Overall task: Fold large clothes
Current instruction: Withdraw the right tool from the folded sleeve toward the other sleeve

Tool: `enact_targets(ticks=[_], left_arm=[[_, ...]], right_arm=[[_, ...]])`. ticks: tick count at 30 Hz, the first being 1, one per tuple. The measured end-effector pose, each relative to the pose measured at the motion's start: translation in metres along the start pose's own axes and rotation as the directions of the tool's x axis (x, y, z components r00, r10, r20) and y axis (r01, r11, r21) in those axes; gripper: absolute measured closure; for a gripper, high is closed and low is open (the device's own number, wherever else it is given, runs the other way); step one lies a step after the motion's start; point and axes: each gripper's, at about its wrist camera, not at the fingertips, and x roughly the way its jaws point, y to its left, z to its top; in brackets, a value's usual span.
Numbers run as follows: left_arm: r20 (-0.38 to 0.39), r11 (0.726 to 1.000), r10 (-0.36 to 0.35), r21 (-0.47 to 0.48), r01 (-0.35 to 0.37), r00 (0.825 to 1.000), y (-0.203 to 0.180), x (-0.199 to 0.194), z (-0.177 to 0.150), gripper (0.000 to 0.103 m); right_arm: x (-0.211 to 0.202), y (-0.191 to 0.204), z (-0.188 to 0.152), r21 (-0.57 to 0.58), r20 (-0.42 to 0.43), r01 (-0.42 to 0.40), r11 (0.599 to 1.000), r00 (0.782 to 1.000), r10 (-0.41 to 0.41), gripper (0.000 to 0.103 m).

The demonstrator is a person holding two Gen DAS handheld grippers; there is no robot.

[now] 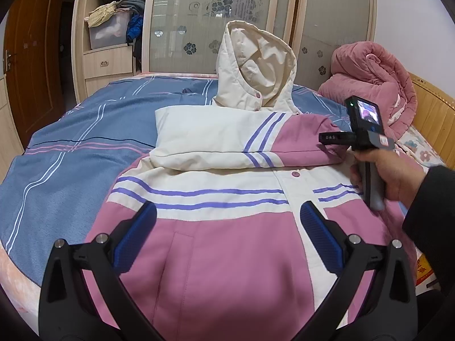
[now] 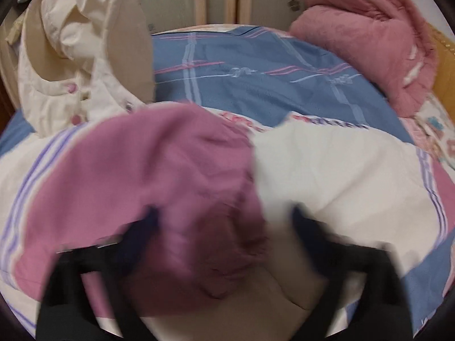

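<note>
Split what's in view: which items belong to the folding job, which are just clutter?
Job:
- hooded jacket, pink and cream, one sleeve folded across the chest
- left gripper, open above the jacket
- right gripper, open over the sleeve cuff, blurred

Lying about:
- pink quilt, bundled by the headboard
- blue striped bedspread under the jacket
- wardrobe with piled clothes

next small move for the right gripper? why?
Probably close the right gripper on the pink sleeve cuff: its fingers sit apart on either side of the cuff. The left gripper hovers open over the jacket, whose other sleeve already lies across the chest.
</note>
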Motion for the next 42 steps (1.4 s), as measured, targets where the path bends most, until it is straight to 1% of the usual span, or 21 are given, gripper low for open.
enact_targets(ticks=[2, 3, 4, 6, 7, 8, 10, 12, 13, 16, 18, 20, 22, 23, 25, 27, 29, 31, 34, 38, 42], left_arm=[[-0.001, 1.0, 0.002, 0.001, -0.002, 1.0, -0.001, 0.001, -0.001, 0.002], [-0.002, 1.0, 0.003, 0.001, -0.003, 1.0, 0.0, 0.001, -0.001, 0.002], [-0.002, 1.0, 0.004, 0.0, -0.004, 1.0, -0.002, 0.002, -0.001, 0.002], [0.0, 1.0, 0.004, -0.001, -0.004, 1.0, -0.001, 0.001, -0.002, 0.002], [-0.001, 1.0, 0.003, -0.003, -0.003, 1.0, 0.0, 0.002, -0.002, 0.002], [-0.003, 1.0, 0.001, -0.006, -0.002, 1.0, 0.0, 0.002, -0.002, 0.002], [-0.009, 1.0, -0.006, -0.017, 0.006, 1.0, 0.001, 0.002, -0.003, 0.002], [-0.016, 0.999, -0.022, -0.032, 0.021, 1.0, 0.002, 0.001, -0.005, 0.002], [-0.019, 0.999, -0.028, -0.038, 0.028, 0.999, 0.002, -0.001, -0.007, 0.002], [-0.024, 0.998, -0.037, -0.049, 0.036, 0.999, 0.0, -0.009, -0.013, 0.002], [-0.018, 0.998, -0.036, -0.049, 0.035, 0.999, -0.001, -0.015, -0.018, 0.002], [-0.011, 0.999, -0.027, -0.046, 0.027, 1.0, -0.004, -0.021, -0.024, 0.002], [-0.002, 0.999, -0.015, -0.037, 0.015, 1.0, -0.007, -0.026, -0.027, 0.002], [0.005, 0.999, -0.001, -0.032, 0.002, 1.0, -0.008, -0.027, -0.029, 0.002], [0.015, 0.999, 0.023, -0.024, -0.023, 1.0, -0.011, -0.029, -0.031, 0.002], [0.012, 0.999, 0.039, -0.019, -0.039, 0.999, -0.012, -0.027, -0.033, 0.002], [0.0, 0.999, 0.048, -0.018, -0.048, 0.999, -0.013, -0.025, -0.035, 0.002], [-0.023, 0.999, 0.039, -0.03, -0.039, 0.999, -0.013, -0.021, -0.036, 0.002], [-0.034, 0.999, 0.027, -0.037, -0.029, 0.999, -0.014, -0.019, -0.038, 0.002], [-0.021, 0.999, 0.035, -0.007, -0.036, 0.999, -0.021, -0.021, -0.039, 0.002], [-0.019, 1.0, 0.026, -0.011, -0.026, 1.0, -0.021, -0.023, -0.039, 0.002]], right_arm=[[-0.019, -0.012, -0.005, 0.074, 0.074, -0.057, 0.996, 0.996, 0.052, 0.002], [-0.04, -0.023, -0.011, 0.124, 0.146, -0.116, 0.985, 0.984, 0.098, 0.002], [-0.057, -0.028, -0.018, 0.138, 0.187, -0.159, 0.978, 0.973, 0.132, 0.001], [-0.084, -0.034, -0.032, 0.131, 0.238, -0.217, 0.967, 0.954, 0.182, 0.001], [-0.105, -0.038, -0.046, 0.111, 0.266, -0.248, 0.963, 0.94, 0.211, 0.001], [-0.121, -0.039, -0.056, 0.089, 0.283, -0.264, 0.96, 0.931, 0.23, 0.001], [-0.157, -0.045, -0.086, 0.041, 0.312, -0.283, 0.958, 0.915, 0.257, 0.001], [-0.179, -0.05, -0.102, 0.012, 0.326, -0.279, 0.96, 0.909, 0.26, 0.001], [-0.198, -0.053, -0.114, 0.002, 0.335, -0.278, 0.961, 0.905, 0.261, 0.001], [-0.23, -0.061, -0.134, 0.001, 0.36, -0.283, 0.959, 0.895, 0.264, 0.001], [-0.244, -0.067, -0.152, -0.006, 0.394, -0.264, 0.965, 0.886, 0.245, 0.001], [-0.245, -0.072, -0.165, 0.013, 0.39, -0.264, 0.964, 0.889, 0.238, 0.001], [-0.239, -0.075, -0.172, 0.036, 0.361, -0.269, 0.963, 0.901, 0.238, 0.001], [-0.235, -0.073, -0.172, 0.029, 0.342, -0.275, 0.961, 0.906, 0.249, 0.001], [-0.233, -0.069, -0.174, -0.001, 0.322, -0.282, 0.96, 0.908, 0.267, 0.001], [-0.235, -0.067, -0.175, -0.024, 0.332, -0.287, 0.957, 0.901, 0.279, 0.001], [-0.241, -0.068, -0.177, -0.041, 0.353, -0.272, 0.961, 0.896, 0.269, 0.001], [-0.246, -0.069, -0.177, -0.053, 0.371, -0.258, 0.965, 0.892, 0.259, 0.001], [-0.248, -0.07, -0.177, -0.058, 0.375, -0.253, 0.966, 0.891, 0.256, 0.001], [-0.25, -0.069, -0.178, -0.074, 0.381, -0.246, 0.967, 0.889, 0.255, 0.001], [-0.25, -0.069, -0.179, -0.071, 0.379, -0.242, 0.968, 0.891, 0.25, 0.001]])
